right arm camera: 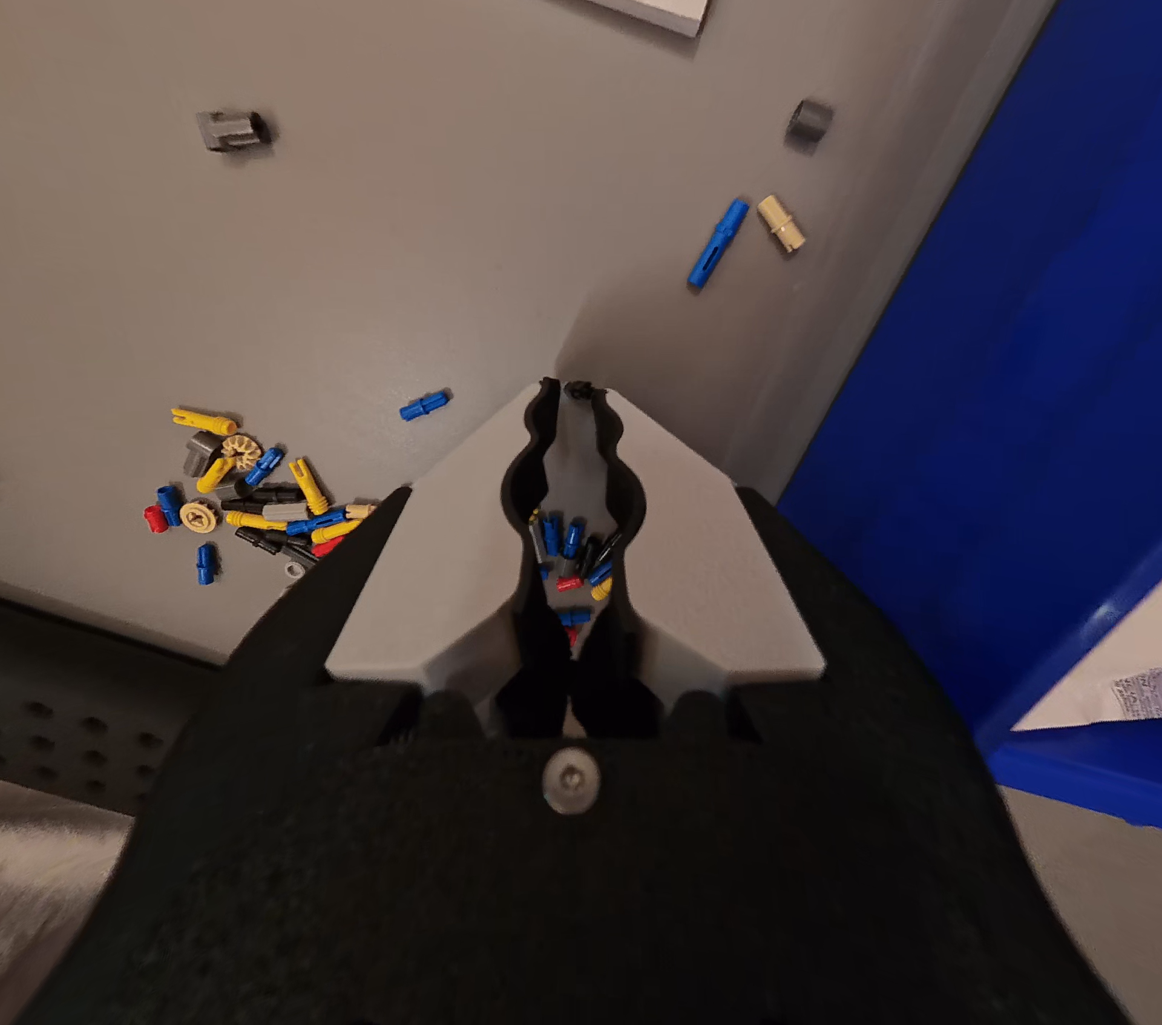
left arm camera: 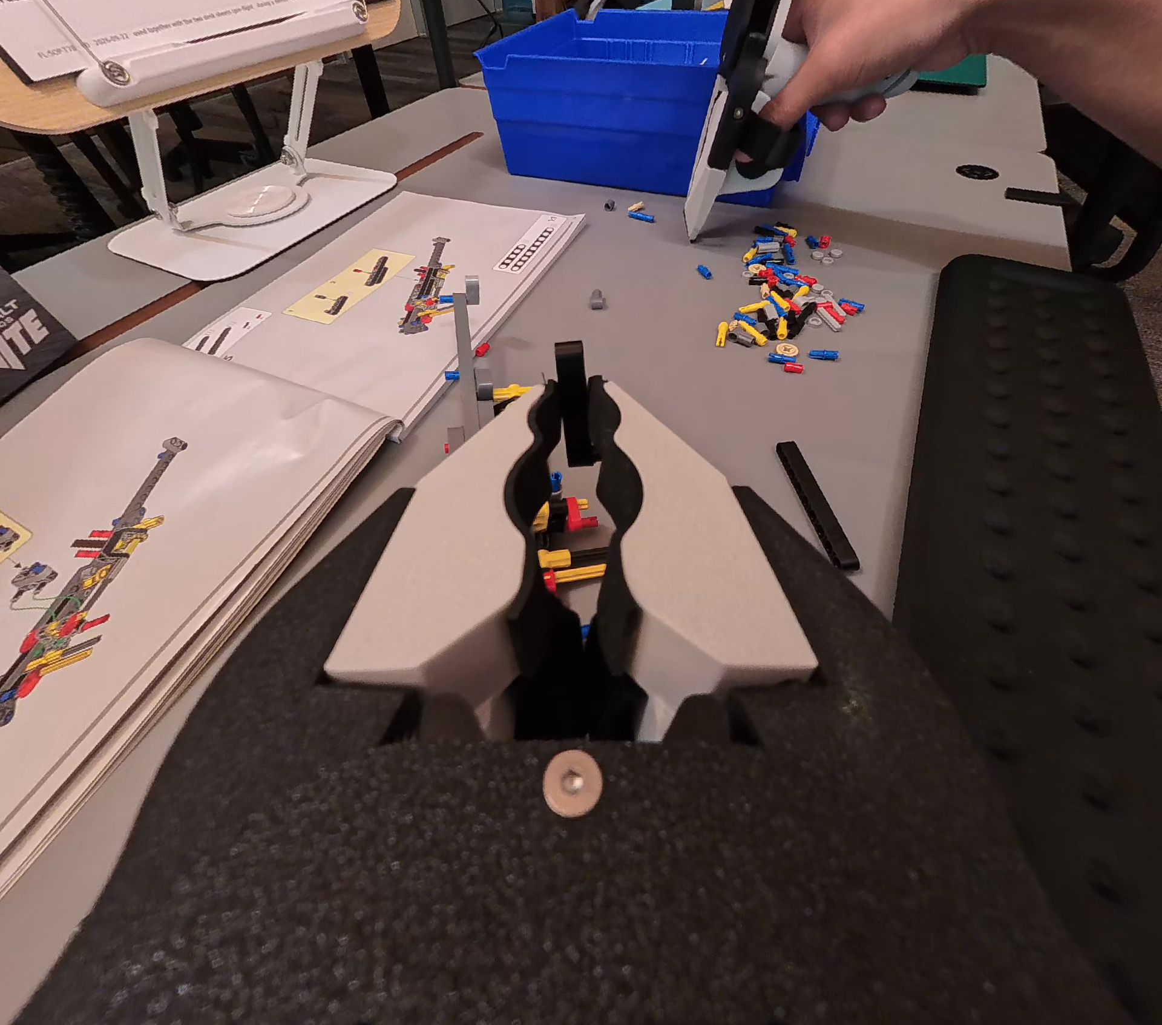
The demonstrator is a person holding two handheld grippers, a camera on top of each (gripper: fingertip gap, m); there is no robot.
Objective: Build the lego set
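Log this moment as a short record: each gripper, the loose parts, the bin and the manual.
left gripper: shut on black piece, above the model
right gripper: tips nearly closed at the table by the pile's edge; whether it holds anything, cannot tell
pile: small pins, mixed colours, loose on the table
black beam: flat on the table, apart from the pile
bin: blue, behind the pile
manual: open, left of the model
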